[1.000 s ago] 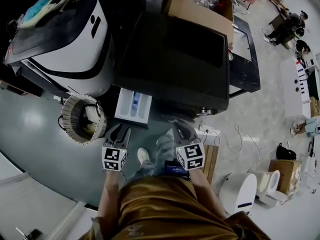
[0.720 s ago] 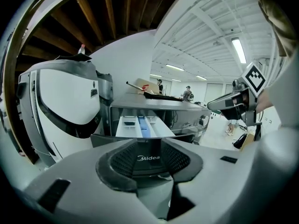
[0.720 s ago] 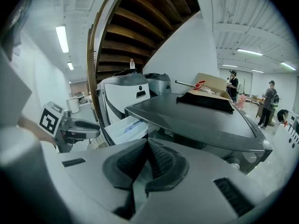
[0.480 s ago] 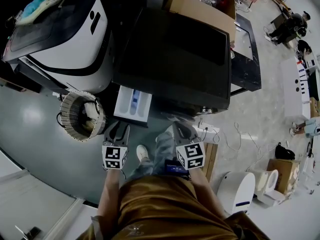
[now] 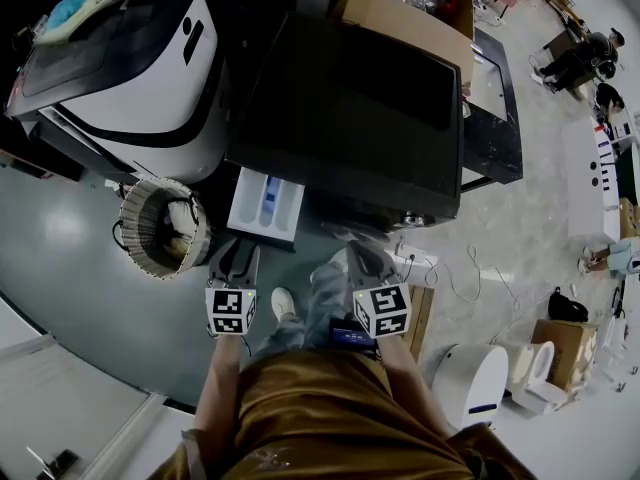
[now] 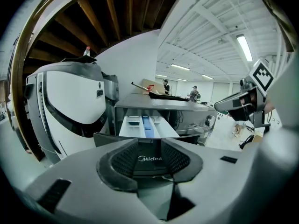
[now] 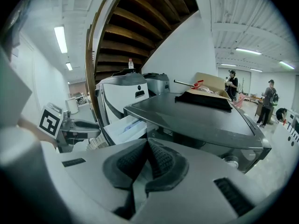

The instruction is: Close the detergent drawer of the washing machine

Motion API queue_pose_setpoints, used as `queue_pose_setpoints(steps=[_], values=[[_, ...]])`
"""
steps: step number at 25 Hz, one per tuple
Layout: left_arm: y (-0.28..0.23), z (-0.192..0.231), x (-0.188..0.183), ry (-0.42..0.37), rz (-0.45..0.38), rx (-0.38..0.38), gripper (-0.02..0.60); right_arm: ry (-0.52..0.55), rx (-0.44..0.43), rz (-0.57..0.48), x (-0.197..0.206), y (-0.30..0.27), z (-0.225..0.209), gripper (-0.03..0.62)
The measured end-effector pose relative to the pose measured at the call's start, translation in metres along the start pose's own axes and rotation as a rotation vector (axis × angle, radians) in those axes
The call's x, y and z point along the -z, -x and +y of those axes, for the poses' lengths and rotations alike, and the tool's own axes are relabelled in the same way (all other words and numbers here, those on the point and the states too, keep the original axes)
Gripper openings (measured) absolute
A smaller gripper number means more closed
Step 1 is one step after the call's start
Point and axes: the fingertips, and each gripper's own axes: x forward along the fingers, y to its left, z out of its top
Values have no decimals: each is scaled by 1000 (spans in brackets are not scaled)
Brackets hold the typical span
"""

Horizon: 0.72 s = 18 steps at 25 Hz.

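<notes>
The dark front-loading washing machine [image 5: 350,108] has its white detergent drawer [image 5: 265,206] pulled out towards me, with a blue insert showing inside. My left gripper [image 5: 235,260] is just in front of the drawer's dark front panel [image 6: 149,158]. Its jaws are open and the panel's logo shows between them, with no pad pressing on it. The drawer's white tray [image 6: 147,126] runs back behind that panel. My right gripper [image 5: 365,261] hangs to the right, before the machine's front, with nothing held. Its pads [image 7: 159,160] meet, so it is shut.
A white top-loading washer [image 5: 130,68] stands left of the machine, with a wicker basket [image 5: 160,230] on the floor before it. A cardboard box [image 5: 400,8] lies on the machine's back. A power strip [image 5: 415,260] with cables lies at the right. People [image 5: 580,48] sit far right.
The left gripper's jaws look slightly wider apart than a second ago. Both hands have kept their place in front of the drawer.
</notes>
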Motion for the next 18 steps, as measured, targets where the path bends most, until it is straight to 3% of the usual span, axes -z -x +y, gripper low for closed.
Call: queue_pose_setpoints(steps=[18], values=[[-2,1,-2,17,3,-3,155,-6,11,-8,-1,3,-6,12]])
